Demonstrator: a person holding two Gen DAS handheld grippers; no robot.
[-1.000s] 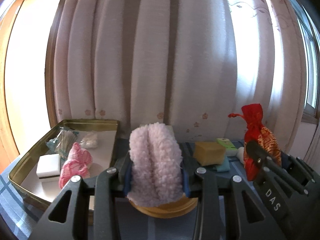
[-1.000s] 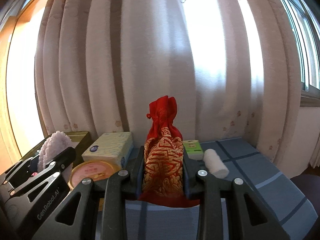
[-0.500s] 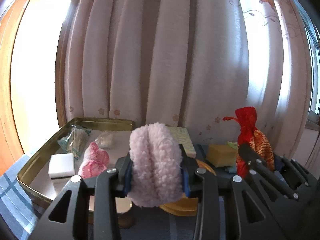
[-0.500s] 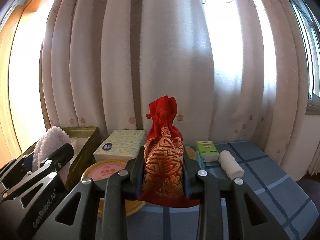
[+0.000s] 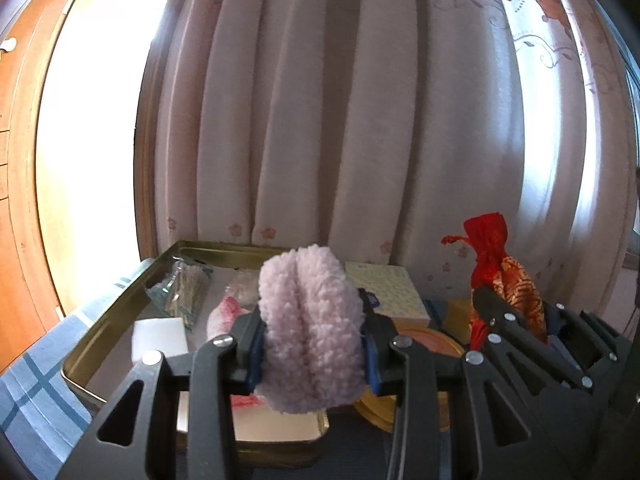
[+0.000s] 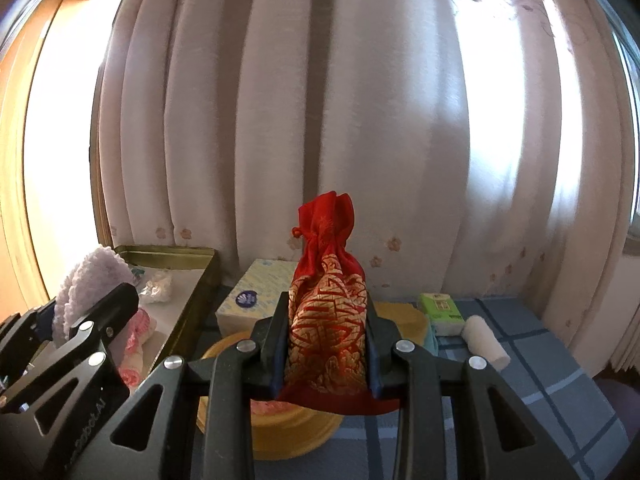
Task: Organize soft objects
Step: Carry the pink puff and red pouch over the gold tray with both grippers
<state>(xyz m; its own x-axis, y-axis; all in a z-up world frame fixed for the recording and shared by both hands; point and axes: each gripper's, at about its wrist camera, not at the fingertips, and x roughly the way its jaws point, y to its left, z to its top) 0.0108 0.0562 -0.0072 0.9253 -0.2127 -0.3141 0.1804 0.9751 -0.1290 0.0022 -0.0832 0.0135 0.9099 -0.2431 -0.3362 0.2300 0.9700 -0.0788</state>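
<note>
Between the jaws of the left gripper point(image 5: 312, 344) a pink fluffy bundle point(image 5: 310, 320) is standing upright, its long axis pointing up, and the jaws are pinching it on both flanks. The gold tin tray point(image 5: 100, 332) is lying just ahead and to the left of this bundle, at the left edge of the surface with the blue checked cloth point(image 5: 36, 384). Inside the tray a white block point(image 5: 160, 336), a pink knitted piece point(image 5: 224, 316) and a clear packet of sticks point(image 5: 184, 292) are already resting, so the free floor is mostly at the near right part of the tray.

The right gripper point(image 6: 327, 344) is pinching a red and gold pouch point(image 6: 328, 312) in the same upright way, its tied neck on top. This pouch is hanging over a round yellow tin point(image 6: 280, 428), and the tray wall point(image 6: 200, 292) is standing to its left, beside a tissue box point(image 6: 256, 300).

I judge that the left hand is nearer to the tray, so the bundle is probably going in first; the pouch is needing a longer way leftward, past the left gripper. A white roll point(image 6: 484, 336) and a green packet point(image 6: 440, 308) are waiting near the right edge.
</note>
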